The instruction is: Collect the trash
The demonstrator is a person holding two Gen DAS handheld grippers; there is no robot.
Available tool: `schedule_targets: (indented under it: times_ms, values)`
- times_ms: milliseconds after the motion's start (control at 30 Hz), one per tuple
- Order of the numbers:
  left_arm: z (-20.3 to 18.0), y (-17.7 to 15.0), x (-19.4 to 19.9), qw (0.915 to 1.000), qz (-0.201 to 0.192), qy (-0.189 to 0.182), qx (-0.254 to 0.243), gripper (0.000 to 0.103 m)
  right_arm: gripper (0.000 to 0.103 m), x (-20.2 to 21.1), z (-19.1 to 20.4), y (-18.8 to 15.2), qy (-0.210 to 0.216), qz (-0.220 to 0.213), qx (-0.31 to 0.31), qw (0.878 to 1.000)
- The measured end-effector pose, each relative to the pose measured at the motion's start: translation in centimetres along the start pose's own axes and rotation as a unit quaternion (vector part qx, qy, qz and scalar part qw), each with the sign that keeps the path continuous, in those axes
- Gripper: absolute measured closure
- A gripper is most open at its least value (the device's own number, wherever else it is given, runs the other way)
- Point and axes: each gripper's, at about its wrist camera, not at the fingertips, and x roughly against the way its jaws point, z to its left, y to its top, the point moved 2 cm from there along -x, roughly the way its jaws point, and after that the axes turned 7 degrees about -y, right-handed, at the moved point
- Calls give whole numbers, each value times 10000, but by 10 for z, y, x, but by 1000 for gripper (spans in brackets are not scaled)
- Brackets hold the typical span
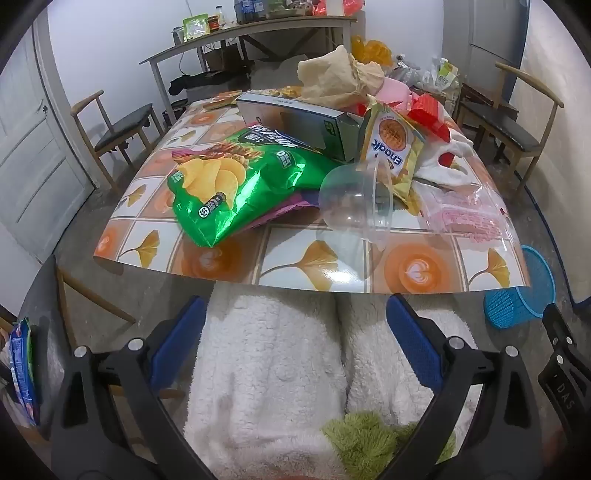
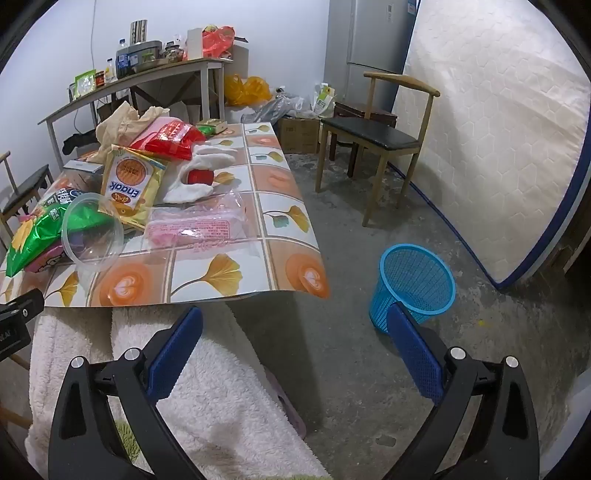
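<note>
Trash lies piled on the patterned table (image 1: 303, 262) (image 2: 229, 273): a green chip bag (image 1: 236, 184) (image 2: 33, 236), a clear plastic cup (image 1: 354, 203) (image 2: 92, 236) on its side, a yellow Enaak packet (image 1: 391, 147) (image 2: 129, 184), a clear pink-printed bag (image 1: 469, 218) (image 2: 195, 225), a grey box (image 1: 303, 122) and crumpled brown paper (image 1: 340, 77). A blue mesh bin (image 2: 413, 284) (image 1: 521, 291) stands on the floor right of the table. My left gripper (image 1: 295, 347) is open and empty, held before the table's near edge. My right gripper (image 2: 295, 350) is open and empty, over the floor between table and bin.
White fleece-clad legs (image 1: 277, 369) sit below both grippers. Wooden chairs stand at the left (image 1: 118, 129) and at the right (image 2: 376, 136). A cluttered side table (image 1: 251, 33) is at the back. A mattress (image 2: 491, 140) leans against the right wall.
</note>
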Motion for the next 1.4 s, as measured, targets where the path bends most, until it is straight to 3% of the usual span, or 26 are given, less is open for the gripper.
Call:
schedule_targets:
  times_ms: [1400]
  values:
    - [1, -5, -7, 9999, 121, -11, -27, 9, 6, -2, 2, 1, -11, 4, -20, 10000]
